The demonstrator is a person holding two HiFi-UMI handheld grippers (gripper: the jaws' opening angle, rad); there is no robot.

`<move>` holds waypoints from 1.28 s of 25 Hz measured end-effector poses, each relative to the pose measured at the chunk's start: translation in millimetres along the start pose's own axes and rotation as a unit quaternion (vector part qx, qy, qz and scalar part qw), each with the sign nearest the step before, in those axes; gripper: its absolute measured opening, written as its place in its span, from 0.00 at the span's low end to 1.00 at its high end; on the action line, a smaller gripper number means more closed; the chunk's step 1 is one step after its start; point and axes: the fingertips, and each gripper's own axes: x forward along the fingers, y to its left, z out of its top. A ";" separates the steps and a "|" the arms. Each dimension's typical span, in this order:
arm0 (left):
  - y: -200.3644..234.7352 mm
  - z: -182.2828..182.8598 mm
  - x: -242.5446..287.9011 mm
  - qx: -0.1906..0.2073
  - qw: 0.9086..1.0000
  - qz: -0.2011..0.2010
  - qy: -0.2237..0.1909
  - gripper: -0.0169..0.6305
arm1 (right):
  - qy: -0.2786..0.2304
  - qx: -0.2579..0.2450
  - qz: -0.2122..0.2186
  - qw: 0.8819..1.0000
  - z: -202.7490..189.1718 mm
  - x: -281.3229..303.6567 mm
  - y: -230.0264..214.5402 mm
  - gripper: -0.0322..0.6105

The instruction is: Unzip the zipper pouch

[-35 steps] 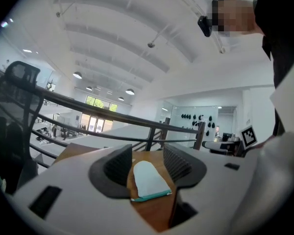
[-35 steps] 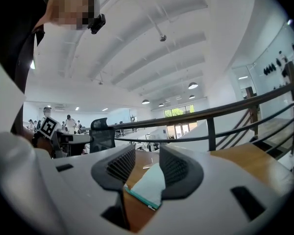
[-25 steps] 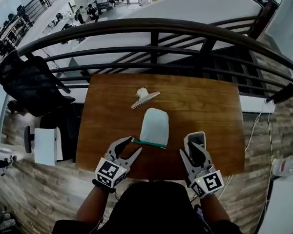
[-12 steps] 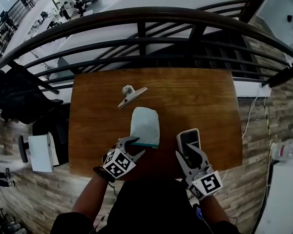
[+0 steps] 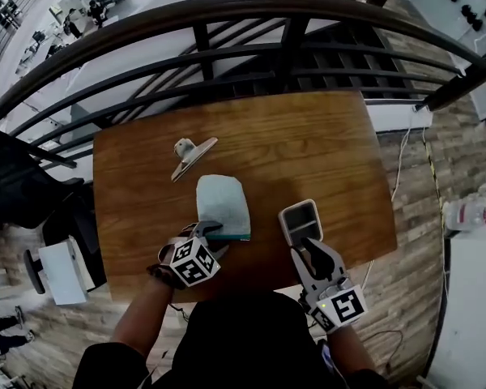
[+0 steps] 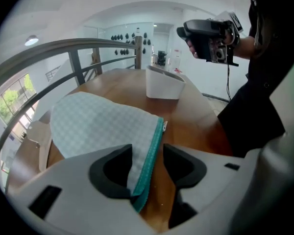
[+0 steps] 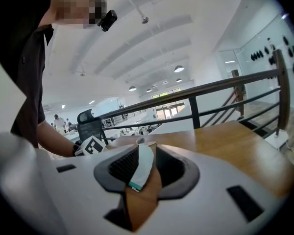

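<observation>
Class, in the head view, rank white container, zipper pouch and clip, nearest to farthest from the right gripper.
1. white container, just ahead of the right gripper, whose empty jaws are closing.
2. zipper pouch, to its left.
3. clip, far left, beyond the pouch.

Head view: steeply down on the wooden worktop (image 5: 324, 152), with the left gripper (image 5: 216, 235) and right gripper (image 5: 309, 251) at its near edge. Left gripper view: low and close, looking between its fingers (image 6: 112, 168) along the zipper pouch (image 6: 103, 124). Right gripper view: farther off, facing across the worktop between its closing fingers (image 7: 120, 165). All three views share the pouch.
</observation>
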 end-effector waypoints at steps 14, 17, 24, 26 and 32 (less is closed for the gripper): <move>-7.4 1.4 0.9 -0.023 1.000 -0.009 -0.005 0.12 | 0.024 -0.015 -0.025 0.999 -9.5 -9.2 2.8 0.15; -11.4 11.2 -11.0 -0.043 0.999 -0.016 -0.025 0.10 | 0.013 -0.030 -0.015 0.999 -5.5 -6.4 7.5 0.15; -19.1 29.9 -64.8 -0.041 0.997 -0.030 -0.061 0.10 | 0.050 -0.119 0.043 0.991 -11.4 10.9 33.0 0.15; -17.1 31.1 -82.7 -0.045 0.996 -0.028 -0.078 0.10 | 0.068 -0.169 0.070 0.981 -19.1 21.0 47.0 0.16; -13.4 26.3 -122.5 -0.047 0.993 -0.018 -0.107 0.10 | 0.104 -0.229 0.133 0.959 -39.1 49.3 82.4 0.23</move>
